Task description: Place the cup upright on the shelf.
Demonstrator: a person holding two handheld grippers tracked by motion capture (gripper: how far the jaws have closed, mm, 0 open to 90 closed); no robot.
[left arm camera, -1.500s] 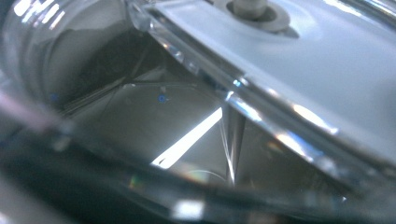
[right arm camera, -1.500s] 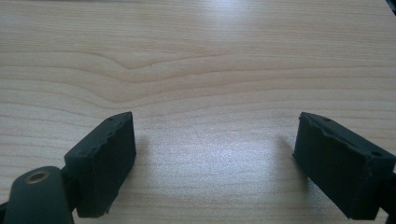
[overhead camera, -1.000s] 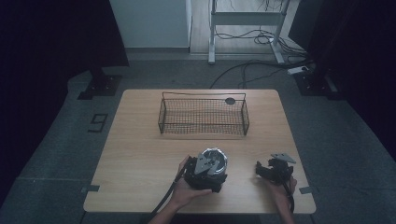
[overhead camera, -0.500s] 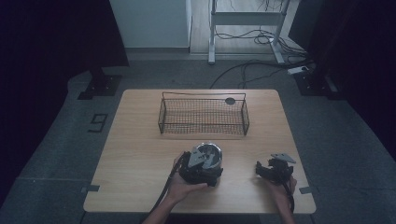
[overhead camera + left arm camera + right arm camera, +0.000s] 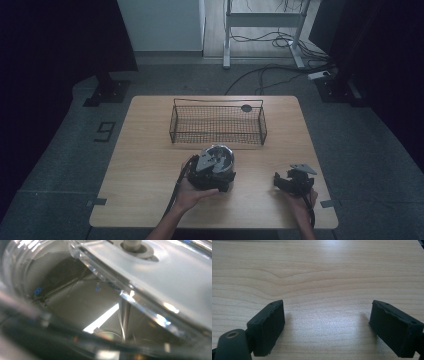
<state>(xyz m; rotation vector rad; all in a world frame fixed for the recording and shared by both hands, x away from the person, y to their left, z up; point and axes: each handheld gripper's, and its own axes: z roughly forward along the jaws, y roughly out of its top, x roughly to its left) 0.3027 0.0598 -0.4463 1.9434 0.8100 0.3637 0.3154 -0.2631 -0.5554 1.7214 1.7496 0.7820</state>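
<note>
Holding a clear glass container (image 5: 218,156) near the tabletop's (image 5: 150,170) front edge, left tool (image 5: 212,170) appearing clamped on it; right tool (image 5: 295,181) resting apart, empty. Next move likely calls for carrying toward the wire basket (image 5: 217,122).

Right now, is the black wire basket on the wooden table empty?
Yes: the black wire basket holds nothing; its mesh floor shows bare.
</note>
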